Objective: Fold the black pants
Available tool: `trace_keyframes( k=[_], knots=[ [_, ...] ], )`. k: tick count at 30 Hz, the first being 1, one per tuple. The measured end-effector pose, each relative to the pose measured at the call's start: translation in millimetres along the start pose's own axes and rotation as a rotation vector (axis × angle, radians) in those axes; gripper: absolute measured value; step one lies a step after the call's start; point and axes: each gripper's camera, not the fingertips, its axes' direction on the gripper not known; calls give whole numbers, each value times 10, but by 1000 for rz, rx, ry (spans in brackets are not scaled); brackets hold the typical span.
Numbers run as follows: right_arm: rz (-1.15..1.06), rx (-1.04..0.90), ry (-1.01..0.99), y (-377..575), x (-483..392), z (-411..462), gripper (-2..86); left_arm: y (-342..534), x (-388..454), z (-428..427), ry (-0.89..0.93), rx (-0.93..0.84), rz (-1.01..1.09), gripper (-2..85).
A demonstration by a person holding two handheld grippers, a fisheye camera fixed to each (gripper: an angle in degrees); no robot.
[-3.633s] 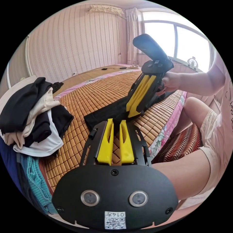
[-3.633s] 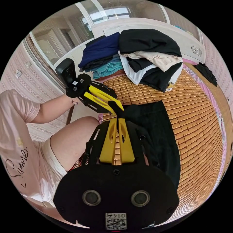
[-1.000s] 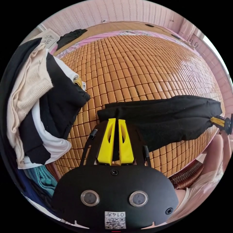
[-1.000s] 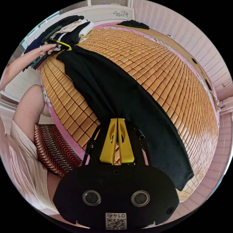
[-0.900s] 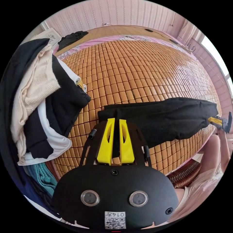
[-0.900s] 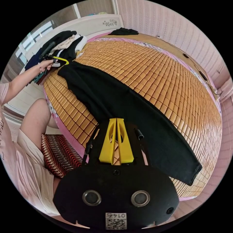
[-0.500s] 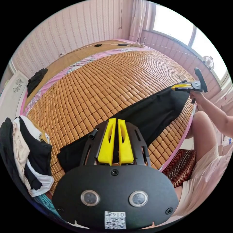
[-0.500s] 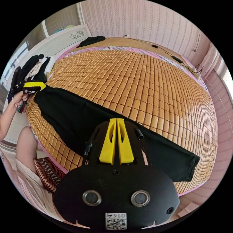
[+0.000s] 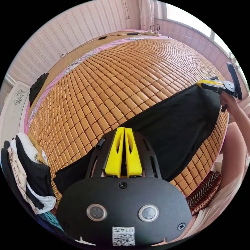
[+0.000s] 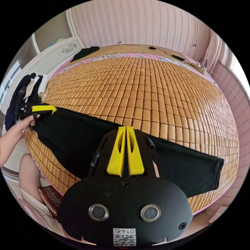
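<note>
The black pants [image 9: 179, 122] lie stretched lengthwise along the near side of a bamboo-tile mat [image 9: 125, 78] on the bed. My left gripper [image 9: 124, 129] is shut on the pants' far edge, and cloth trails past it to the lower left. In the right gripper view the left gripper [image 10: 45, 108] sits at the pants' left end, held by a hand. My right gripper [image 10: 126, 127] is shut on the far edge of the pants [image 10: 78, 135], and one pant leg runs on to a cuff at the right. In the left gripper view the right gripper [image 9: 208, 83] pinches the cloth's upper right corner.
A pile of clothes [image 9: 26, 166] [image 10: 31, 86] sits by the white headboard [image 10: 60, 52]. A dark garment [image 9: 37, 86] [image 10: 84, 52] lies at the far corner. Cables and a power strip [image 10: 179, 57] run along the far side. The person sits on a striped cushion [image 9: 205, 187].
The grippers, close together 3.6 s ago, have moved far apart and drawn the pants out long. Over the last half second the pants lie flatter and wider on the mat.
</note>
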Motion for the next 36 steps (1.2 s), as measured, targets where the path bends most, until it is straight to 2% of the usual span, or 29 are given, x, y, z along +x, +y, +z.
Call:
trace_keyframes(
  k=[2,4,6,8,9,12,13,14,15,17,20,25,29,33,36],
  knots=[
    [92,42,-50,123,109,-164,-3,10,-61,-77,38,-4,-53,-8],
    [139,133,-13,314,187,-414,-3,98,23,-258,40,54,-19,-8],
    [192,139,128,509,325,-607,-3,241,174,-424,50,94,50,-7],
    [288,86,364,738,636,-743,-3,490,302,-518,33,79,78,-7],
    [320,74,397,785,729,-757,-3,560,307,-530,27,75,73,-7],
    [446,-18,314,916,1139,-625,-4,894,165,-538,14,74,-26,-8],
    [432,-73,277,911,1188,-520,-4,998,65,-475,24,58,-73,-8],
    [368,-53,328,893,1129,-513,-4,1076,-28,-333,45,-4,-124,-8],
    [327,-74,354,871,1096,-483,-4,1105,-61,-226,81,-58,-130,-8],
    [192,-122,453,783,961,-398,-4,1224,-139,-145,160,-53,-137,-9],
    [81,-177,497,697,916,-332,-4,1246,-132,-164,165,-109,-84,-8],
    [90,-181,419,586,987,-335,-4,1338,-118,-166,170,-134,-70,-7],
    [114,-191,438,461,928,-356,-5,1418,-226,-422,176,-29,-145,-6],
    [-14,-33,472,189,465,-530,-3,1625,-571,-604,55,31,-263,1],
    [-203,72,339,-161,-156,-501,15,1806,-979,-586,-23,44,-400,11]
  ],
)
